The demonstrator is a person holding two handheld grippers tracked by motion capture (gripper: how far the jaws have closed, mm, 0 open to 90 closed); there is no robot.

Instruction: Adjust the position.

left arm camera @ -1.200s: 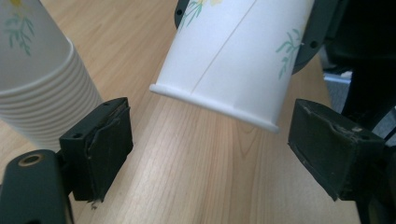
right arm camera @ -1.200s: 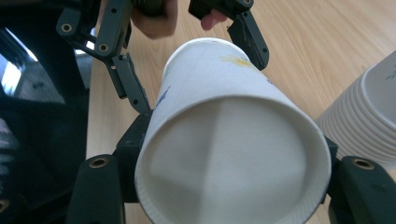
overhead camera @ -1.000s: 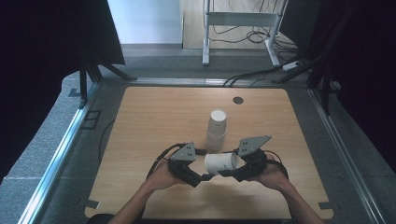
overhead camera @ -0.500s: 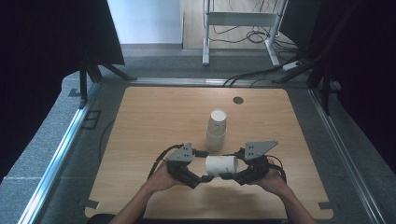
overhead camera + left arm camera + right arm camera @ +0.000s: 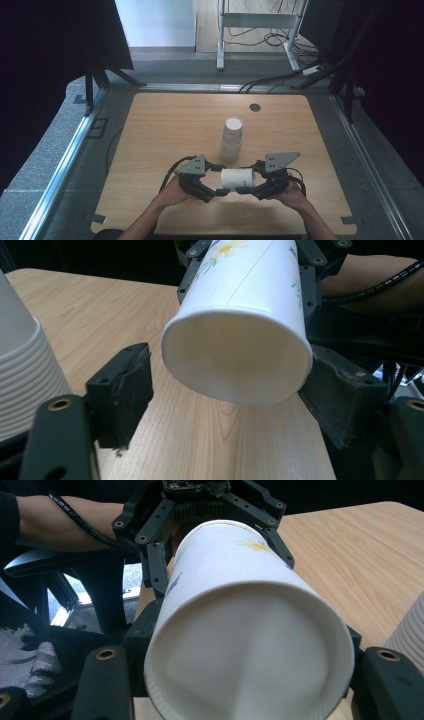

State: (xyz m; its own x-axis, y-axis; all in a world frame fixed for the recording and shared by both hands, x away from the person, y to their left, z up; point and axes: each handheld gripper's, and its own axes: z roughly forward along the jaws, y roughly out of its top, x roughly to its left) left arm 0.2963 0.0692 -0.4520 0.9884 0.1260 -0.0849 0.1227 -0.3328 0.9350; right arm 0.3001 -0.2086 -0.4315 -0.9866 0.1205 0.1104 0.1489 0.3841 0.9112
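My worktop (image 5: 165,125): light wood, rounded corners, dark cable port (image 5: 255,107) near its far edge. Grey carpet (image 5: 45,150) around it, black curtains (image 5: 45,40) on both sides, white metal frame (image 5: 260,22) and loose cables (image 5: 280,80) beyond.

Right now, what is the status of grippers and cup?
Right gripper shut on cup, held sideways above table. Left gripper open around its mouth. Cup stack close behind.

The counter (image 5: 165,125) is pale wood-grain laminate, smooth and matt. The paper cup (image 5: 240,340) is matt white with printed flowers; the stacked cups (image 5: 231,140) look alike. The fingers (image 5: 120,390) are matt black plastic.
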